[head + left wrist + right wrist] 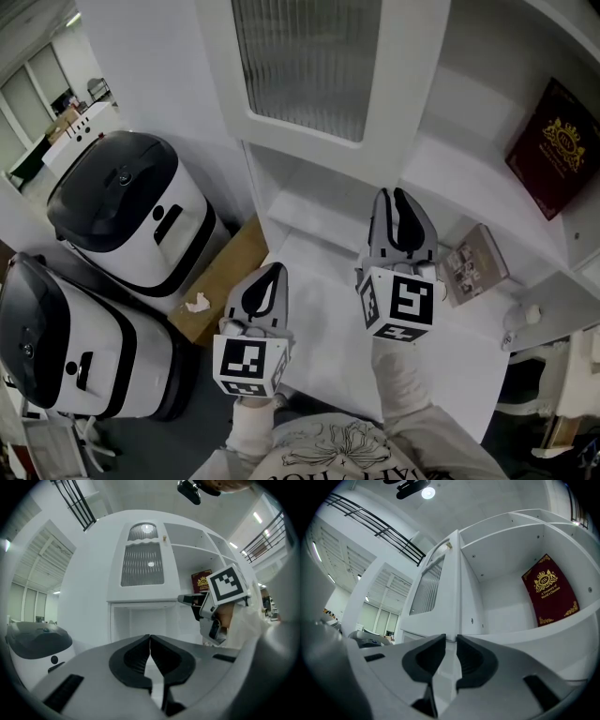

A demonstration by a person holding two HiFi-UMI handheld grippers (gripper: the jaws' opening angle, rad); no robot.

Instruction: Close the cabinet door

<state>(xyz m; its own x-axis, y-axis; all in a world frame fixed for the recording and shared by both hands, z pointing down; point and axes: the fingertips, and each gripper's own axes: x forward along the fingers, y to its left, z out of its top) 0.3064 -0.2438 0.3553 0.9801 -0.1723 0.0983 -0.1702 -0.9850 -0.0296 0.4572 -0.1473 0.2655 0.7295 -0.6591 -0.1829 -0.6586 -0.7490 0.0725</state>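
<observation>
Left tongs point(272, 274) are shut tight. In the left gripper view point(150, 640) the tips meet with nothing pinched between them, and they just hang in front of the cabinet, low and off to the left. Right tongs point(394, 194) sit higher and closer in, pointing up at the lower corner of the cabinet door point(403, 84). In the right gripper view point(450, 641) the jaws are only a thin slit apart. The door's free edge point(453, 588) lines up right beyond that slit, but nothing is visibly clamped, and whether they touch the door is honestly hard to call.

The door itself, white frame with a ribbed glass panel, is swung wide open, standing out from the cabinet so the white shelves to its right are exposed. A dark red book point(555, 148) leans against the back of one shelf. A smaller book point(473, 262) lies flat on the white surface point(328, 328) below, just right of the right tongs.

Down on the floor at the left are two white units with dark lids point(127, 211), and beside them a piece of cardboard point(225, 272) with a crumpled bit of paper point(197, 302) on it.
</observation>
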